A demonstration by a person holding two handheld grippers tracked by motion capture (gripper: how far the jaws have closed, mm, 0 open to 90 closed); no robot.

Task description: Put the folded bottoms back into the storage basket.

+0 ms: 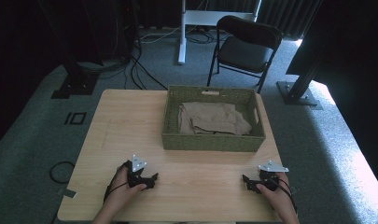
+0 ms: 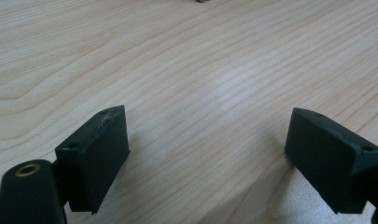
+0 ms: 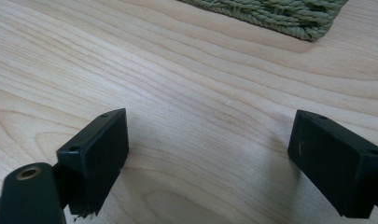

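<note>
Resting on the near part of one wooden table (image 1: 130,121) are two hand-held grippers, one in each of the person's two hands. The left gripper (image 1: 151,179) sits near the table's near-left corner, and in the left gripper view its two black jaws stand wide apart over bare wood grain with nothing between them. The right gripper (image 1: 246,181) sits near the near-right corner; in the right gripper view its two jaws are likewise spread wide and empty, with a corner of the basket's woven wall at the top of that view. One green woven basket (image 1: 210,141) stands toward the far edge of the table, a little right of its middle and well apart from both grippers. One folded beige cloth (image 1: 212,119) lies inside the basket. Each gripper carries one grey three-cornered plate on top, two in all. Beyond the table's far edge, on the grey carpet, stands one dark folding chair (image 1: 245,49).
</note>
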